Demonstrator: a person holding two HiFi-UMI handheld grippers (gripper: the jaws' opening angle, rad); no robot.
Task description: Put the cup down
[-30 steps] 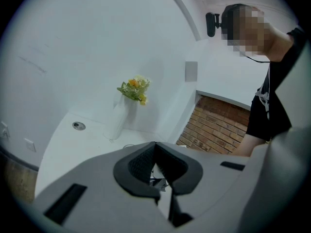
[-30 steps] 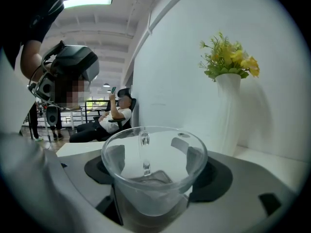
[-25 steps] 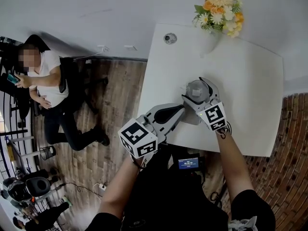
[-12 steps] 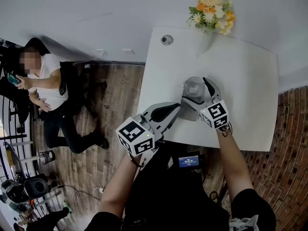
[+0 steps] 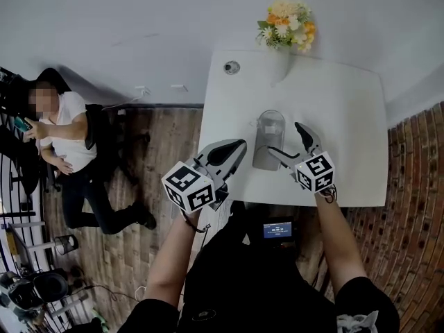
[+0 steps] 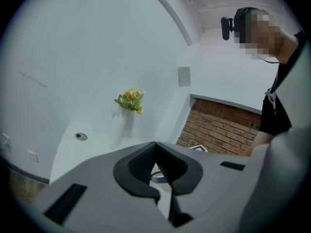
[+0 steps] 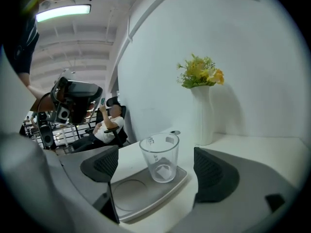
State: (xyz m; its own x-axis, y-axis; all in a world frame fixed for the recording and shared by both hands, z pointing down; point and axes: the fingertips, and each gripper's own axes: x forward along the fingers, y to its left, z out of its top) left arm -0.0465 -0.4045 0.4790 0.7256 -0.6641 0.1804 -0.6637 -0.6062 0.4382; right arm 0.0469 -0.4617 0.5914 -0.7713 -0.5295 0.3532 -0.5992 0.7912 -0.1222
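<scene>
The clear cup (image 5: 269,127) stands upright on the grey tray (image 5: 266,162) on the white tabletop (image 5: 340,109). The right tongs (image 5: 285,138), around the cup a second ago, have just opened wide and now sit drawn back, empty. The left tongs (image 5: 238,145) are closed on nothing.

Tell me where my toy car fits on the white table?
Biggest bare patch: the right side of the table, between the vase, the cup and the brick-wall edge. A smaller strip lies between the round hole cover and the tray. It is crowded at the near edge, where the left gripper and right gripper flank the tray.
</scene>
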